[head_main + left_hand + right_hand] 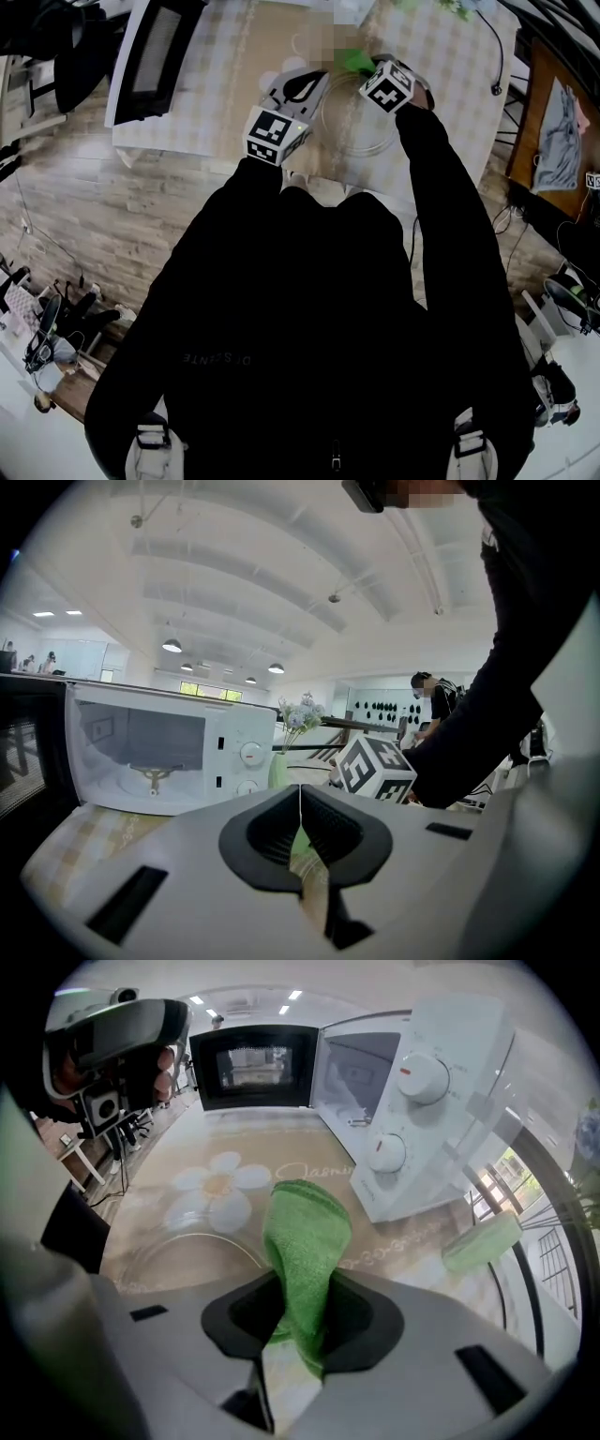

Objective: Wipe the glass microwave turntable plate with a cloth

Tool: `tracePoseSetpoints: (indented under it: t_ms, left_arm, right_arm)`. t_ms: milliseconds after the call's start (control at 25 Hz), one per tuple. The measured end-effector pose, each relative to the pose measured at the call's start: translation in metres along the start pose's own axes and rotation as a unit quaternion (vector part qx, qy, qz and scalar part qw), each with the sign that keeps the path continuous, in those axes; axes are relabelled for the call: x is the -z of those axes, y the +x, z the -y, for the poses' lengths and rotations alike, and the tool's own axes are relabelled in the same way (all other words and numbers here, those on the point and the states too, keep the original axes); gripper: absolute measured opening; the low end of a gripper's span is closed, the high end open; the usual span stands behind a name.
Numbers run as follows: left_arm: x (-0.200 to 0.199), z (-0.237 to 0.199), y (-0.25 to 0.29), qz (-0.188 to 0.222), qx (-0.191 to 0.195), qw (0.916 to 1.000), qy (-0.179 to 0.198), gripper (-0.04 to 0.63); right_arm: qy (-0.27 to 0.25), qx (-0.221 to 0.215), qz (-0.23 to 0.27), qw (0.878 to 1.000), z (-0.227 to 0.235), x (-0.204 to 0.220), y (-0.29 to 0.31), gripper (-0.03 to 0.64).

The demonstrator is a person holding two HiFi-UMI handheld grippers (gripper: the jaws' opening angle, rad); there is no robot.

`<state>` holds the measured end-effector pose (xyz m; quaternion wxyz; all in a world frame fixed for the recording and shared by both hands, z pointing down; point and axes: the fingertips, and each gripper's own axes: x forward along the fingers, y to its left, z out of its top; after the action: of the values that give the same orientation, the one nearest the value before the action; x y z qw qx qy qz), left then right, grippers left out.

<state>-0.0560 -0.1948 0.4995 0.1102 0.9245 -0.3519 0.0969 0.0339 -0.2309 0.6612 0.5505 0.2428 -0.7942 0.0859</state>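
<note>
green cloth [305, 1232] clamped in the right gripper [300, 1297] hangs above the glass plate [178, 1258], left gripper [300, 810] closed empty; wiping looks next, needing downward contact.

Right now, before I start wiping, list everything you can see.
tablecloth: one, beige with a daisy print, under everything
microwave: one, white, door open, on the tablecloth
plate: one, clear glass, flat before the microwave
cloth: one, green, in the right gripper
vase: one, pale green, holding flowers, beside the microwave
bystander: one, dark top, far background
left gripper: one, white, jaws together, empty, at the plate's edge
right gripper: one, white, shut on the cloth
</note>
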Motion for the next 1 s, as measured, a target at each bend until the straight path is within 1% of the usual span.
tracePoseSetpoints:
  t_ms: [160, 360, 640, 800, 1000]
  left_arm:
    - [-0.001, -0.002, 0.005, 0.0, 0.0, 1.0, -0.001, 0.021]
    - [0.001, -0.003, 0.004, -0.004, -0.001, 1.0, -0.001, 0.021]
    - [0.007, -0.002, 0.0, -0.01, 0.0, 0.9999, 0.001, 0.021]
    - [0.008, 0.0, -0.003, -0.012, 0.0, 0.9999, 0.001, 0.021]
    - [0.013, 0.006, -0.01, -0.014, 0.001, 0.9999, -0.001, 0.021]
  right_arm:
    - [-0.012, 0.004, -0.022, 1.0, 0.005, 0.008, 0.017, 0.117]
    - [-0.012, -0.008, -0.023, 1.0, 0.0, 0.005, 0.025, 0.113]
    - [-0.04, -0.022, -0.035, 0.998, -0.013, 0.006, 0.023, 0.11]
    - [-0.035, -0.047, -0.031, 0.998, -0.031, 0.009, 0.021, 0.11]
    - [-0.023, -0.056, -0.024, 0.998, -0.053, 0.014, 0.016, 0.11]
